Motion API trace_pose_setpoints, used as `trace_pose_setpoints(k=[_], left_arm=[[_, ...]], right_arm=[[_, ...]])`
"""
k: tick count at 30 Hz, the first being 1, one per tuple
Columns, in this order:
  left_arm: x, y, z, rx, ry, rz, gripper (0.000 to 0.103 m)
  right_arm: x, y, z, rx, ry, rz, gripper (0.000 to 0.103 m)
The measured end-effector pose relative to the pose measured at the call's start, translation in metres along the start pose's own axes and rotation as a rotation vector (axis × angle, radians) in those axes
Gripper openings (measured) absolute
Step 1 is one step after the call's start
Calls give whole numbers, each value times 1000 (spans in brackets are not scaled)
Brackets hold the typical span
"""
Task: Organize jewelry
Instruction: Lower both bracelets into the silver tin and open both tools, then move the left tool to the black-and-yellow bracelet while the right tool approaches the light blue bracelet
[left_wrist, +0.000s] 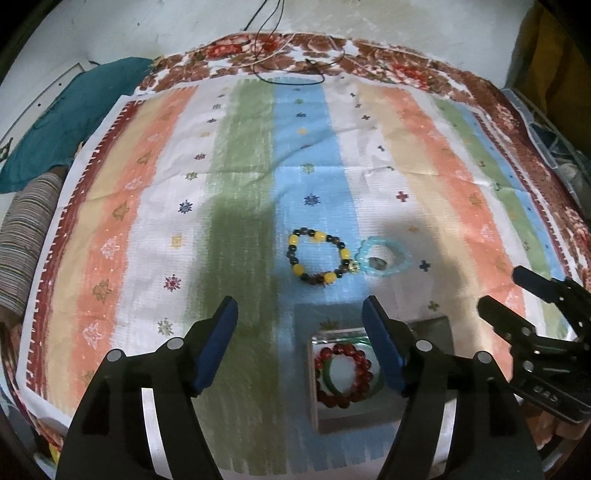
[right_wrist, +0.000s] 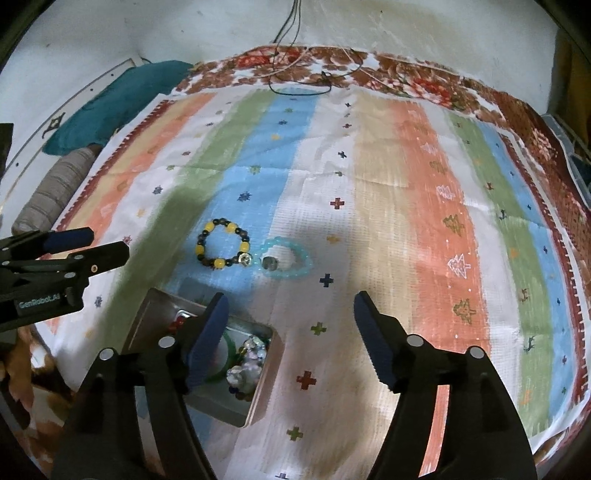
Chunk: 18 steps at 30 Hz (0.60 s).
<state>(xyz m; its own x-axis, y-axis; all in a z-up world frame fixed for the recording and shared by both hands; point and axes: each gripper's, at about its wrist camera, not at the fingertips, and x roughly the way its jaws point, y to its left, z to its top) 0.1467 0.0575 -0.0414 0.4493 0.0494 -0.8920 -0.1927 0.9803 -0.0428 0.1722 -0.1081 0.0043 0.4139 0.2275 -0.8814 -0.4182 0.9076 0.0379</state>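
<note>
A yellow-and-dark bead bracelet lies on the striped cloth, touching a pale blue bead bracelet to its right. They also show in the right wrist view, the yellow one and the blue one. A small metal box near me holds a red bead bracelet and a green bangle; the box also holds pale beads. My left gripper is open and empty above the box. My right gripper is open and empty, to the right of the box.
The striped cloth covers a floral bedspread. Thin cords lie at the far edge. A teal cloth and a striped roll sit at the left. A wall stands behind.
</note>
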Motion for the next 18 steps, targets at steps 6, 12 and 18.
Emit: trace_pose_setpoints(k=[6,12,18], left_arm=[[17,8,8,6,30,48,70],[33,18,18,-26,55,62,72],[47,12,26,-6,59,70,74]], right_arm=[[8,-1,6,1,10,4,72],[26,4,11,-30,29,-10,72],[43,2,19,-38,49,-26,73]])
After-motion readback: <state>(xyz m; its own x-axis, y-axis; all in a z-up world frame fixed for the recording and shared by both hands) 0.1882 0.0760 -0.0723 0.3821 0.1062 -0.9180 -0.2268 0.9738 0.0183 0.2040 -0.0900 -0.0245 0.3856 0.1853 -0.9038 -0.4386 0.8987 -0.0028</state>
